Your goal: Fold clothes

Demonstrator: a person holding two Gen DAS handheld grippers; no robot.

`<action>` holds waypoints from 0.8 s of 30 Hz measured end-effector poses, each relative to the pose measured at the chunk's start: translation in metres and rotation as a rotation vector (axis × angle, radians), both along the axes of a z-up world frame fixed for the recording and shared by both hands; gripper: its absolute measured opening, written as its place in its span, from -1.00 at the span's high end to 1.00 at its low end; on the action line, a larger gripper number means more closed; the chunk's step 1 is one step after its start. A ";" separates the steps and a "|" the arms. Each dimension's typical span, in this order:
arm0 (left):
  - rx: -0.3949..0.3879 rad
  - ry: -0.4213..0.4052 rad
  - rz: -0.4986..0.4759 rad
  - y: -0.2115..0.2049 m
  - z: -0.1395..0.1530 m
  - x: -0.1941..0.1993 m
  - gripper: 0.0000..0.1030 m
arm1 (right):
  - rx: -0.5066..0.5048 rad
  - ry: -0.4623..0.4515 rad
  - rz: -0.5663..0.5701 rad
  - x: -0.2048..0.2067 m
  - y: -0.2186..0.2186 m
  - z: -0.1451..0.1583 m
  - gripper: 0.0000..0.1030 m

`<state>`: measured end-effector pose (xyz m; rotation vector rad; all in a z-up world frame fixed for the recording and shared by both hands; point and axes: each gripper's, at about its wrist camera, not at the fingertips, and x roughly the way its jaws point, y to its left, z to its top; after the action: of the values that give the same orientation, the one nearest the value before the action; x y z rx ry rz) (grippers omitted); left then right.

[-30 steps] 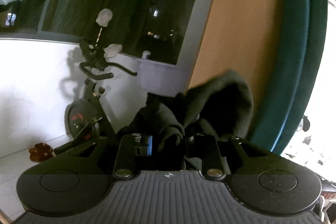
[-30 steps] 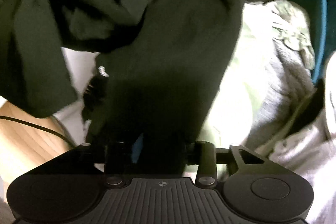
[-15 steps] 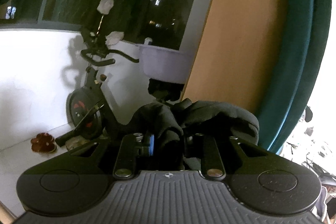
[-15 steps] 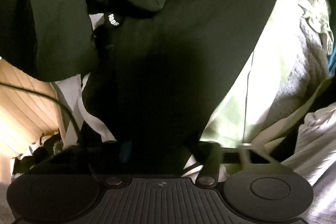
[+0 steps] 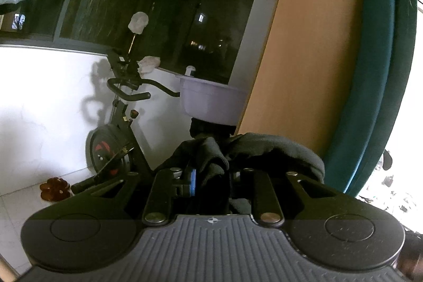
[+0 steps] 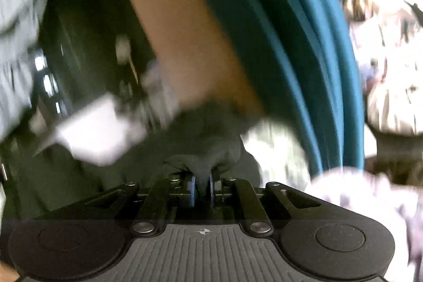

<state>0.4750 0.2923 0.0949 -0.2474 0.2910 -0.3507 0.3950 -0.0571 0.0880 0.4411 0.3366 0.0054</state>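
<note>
Both grippers have swung upward within the last second. The right wrist view, which half a second ago looked down on a hanging spread of dark cloth and a pile of pale laundry, now faces a tan panel (image 6: 169,25) and a teal edge (image 6: 277,65), heavily smeared by motion. The right gripper (image 6: 202,188) is clamped on a bunched fold of the dark garment (image 6: 208,134). The left gripper (image 5: 211,181) likewise pinches the dark garment (image 5: 267,152), which has slumped from a raised hump into a low roll draped over its fingers. This probably means the garment is being lifted and shaken out before a fold is laid.

Most of the garment is out of sight below both cameras, so its shape and spread cannot be judged. An exercise bike (image 5: 119,128) and a lilac basin (image 5: 211,102) stand behind.
</note>
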 end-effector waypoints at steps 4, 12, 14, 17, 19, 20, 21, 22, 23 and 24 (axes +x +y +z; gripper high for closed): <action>0.001 -0.026 -0.050 -0.005 0.008 -0.010 0.62 | -0.036 -0.180 -0.038 -0.003 -0.019 0.053 0.84; -0.063 -0.092 -0.214 -0.017 0.036 -0.033 0.63 | -0.034 -0.418 -0.100 -0.027 -0.073 0.109 0.84; -0.107 -0.079 -0.273 -0.019 0.040 -0.035 0.63 | -0.049 -0.449 -0.113 -0.028 -0.083 0.116 0.84; -0.167 -0.030 -0.303 -0.021 0.037 -0.030 0.63 | -0.041 -0.441 -0.126 -0.016 -0.100 0.124 0.84; -0.161 0.007 -0.273 -0.022 0.029 -0.023 0.63 | -0.015 -0.379 -0.108 -0.003 -0.105 0.111 0.84; -0.156 0.029 -0.254 -0.023 0.023 -0.019 0.63 | -0.022 -0.343 -0.092 0.000 -0.101 0.105 0.84; -0.147 0.055 -0.231 -0.022 0.016 -0.015 0.63 | -0.030 -0.308 -0.077 0.004 -0.097 0.099 0.84; -0.134 0.080 -0.208 -0.022 0.008 -0.011 0.63 | -0.038 -0.275 -0.059 0.010 -0.094 0.093 0.84; -0.117 0.108 -0.185 -0.021 0.001 -0.006 0.63 | -0.046 -0.241 -0.041 0.016 -0.091 0.086 0.84; -0.095 0.138 -0.164 -0.021 -0.006 -0.002 0.63 | -0.051 -0.212 -0.006 0.024 -0.087 0.080 0.84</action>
<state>0.4728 0.2713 0.0893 -0.3432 0.4320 -0.5113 0.4188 -0.1446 0.1676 0.3874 0.1269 0.0372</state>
